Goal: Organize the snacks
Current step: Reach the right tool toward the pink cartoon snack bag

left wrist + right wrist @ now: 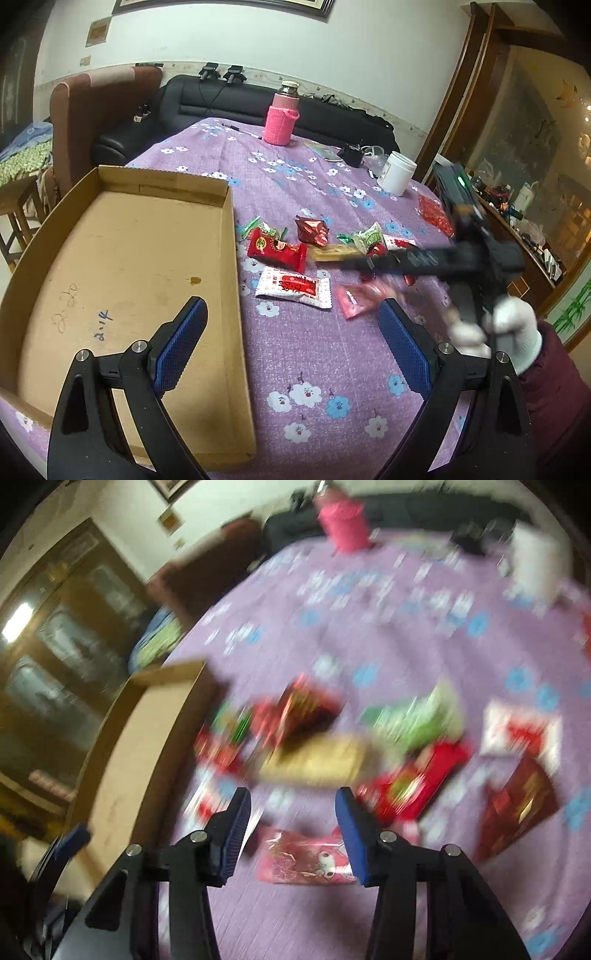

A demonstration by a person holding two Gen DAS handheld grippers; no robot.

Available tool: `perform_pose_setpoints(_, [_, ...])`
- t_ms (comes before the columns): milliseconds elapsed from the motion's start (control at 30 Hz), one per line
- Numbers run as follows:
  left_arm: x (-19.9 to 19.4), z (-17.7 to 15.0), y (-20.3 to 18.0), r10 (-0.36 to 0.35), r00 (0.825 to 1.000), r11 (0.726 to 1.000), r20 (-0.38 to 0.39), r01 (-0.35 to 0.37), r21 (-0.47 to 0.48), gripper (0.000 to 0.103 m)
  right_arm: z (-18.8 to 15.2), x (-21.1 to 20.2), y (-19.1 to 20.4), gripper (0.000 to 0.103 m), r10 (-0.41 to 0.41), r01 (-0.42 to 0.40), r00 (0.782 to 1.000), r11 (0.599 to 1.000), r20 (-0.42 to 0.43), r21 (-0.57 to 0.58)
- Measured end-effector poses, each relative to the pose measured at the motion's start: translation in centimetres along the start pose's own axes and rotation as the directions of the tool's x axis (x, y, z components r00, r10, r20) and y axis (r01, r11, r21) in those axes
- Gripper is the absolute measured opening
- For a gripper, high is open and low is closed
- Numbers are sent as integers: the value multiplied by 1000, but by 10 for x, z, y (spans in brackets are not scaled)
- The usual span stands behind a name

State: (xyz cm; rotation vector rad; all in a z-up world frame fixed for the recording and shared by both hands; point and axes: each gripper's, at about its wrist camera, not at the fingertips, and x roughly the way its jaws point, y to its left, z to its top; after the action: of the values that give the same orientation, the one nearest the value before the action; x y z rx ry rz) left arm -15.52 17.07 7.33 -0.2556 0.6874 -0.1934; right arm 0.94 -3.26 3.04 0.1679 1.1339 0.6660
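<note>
Several wrapped snacks lie in a loose pile on the purple flowered tablecloth (314,369): a red packet (277,252), a white-and-red packet (293,290), a dark red foil one (312,229), a tan bar (334,253), a green one (365,236) and a pink packet (356,301). An empty cardboard box (122,273) sits left of them. My left gripper (295,332) is open and empty over the box's right wall. My right gripper (293,819) is open and empty above the pink packet (306,860); this view is motion-blurred. It also shows blurred in the left wrist view (424,258).
A pink-sleeved bottle (280,118), a white jar (397,172), a pen and small items stand at the table's far side. A black sofa (258,99) and brown chair (81,122) lie behind. A wooden cabinet (517,155) is at right.
</note>
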Motion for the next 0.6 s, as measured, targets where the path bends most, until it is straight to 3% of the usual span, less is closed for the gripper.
perform_pose_setpoints(33, [-1,0,1,-2,1000,1000,2,2,2,94,-10,-2,-1,51,51,-51,998,999,-35,2])
perform_pose_setpoints(100, [-3,-1,2,-7,1000,1000,3,7,5,94,-29,-17,-3,51,71,-71,997,997,-33,-10])
perform_pose_setpoints(300, [5,-8,-8,-36,999,999,-33,37,29,94,-66,-72,-6,52,-56,59,995,998,86,-36])
perform_pose_setpoints(367, [6,-10,-13,-44,998,998,-44,46,38,94,-73,-66,5,53,-116,123,991,987,69,-104])
perform_pose_setpoints(467, [2,-10,-16,-40,998,998,-42,42,45,94,-85,-50,18,53,-129,130,991,980,17,-153])
perform_pose_setpoints(600, [-1,-9,-13,-27,999,999,-39,29,37,94,-82,-47,25,53,-166,179,981,975,102,-135])
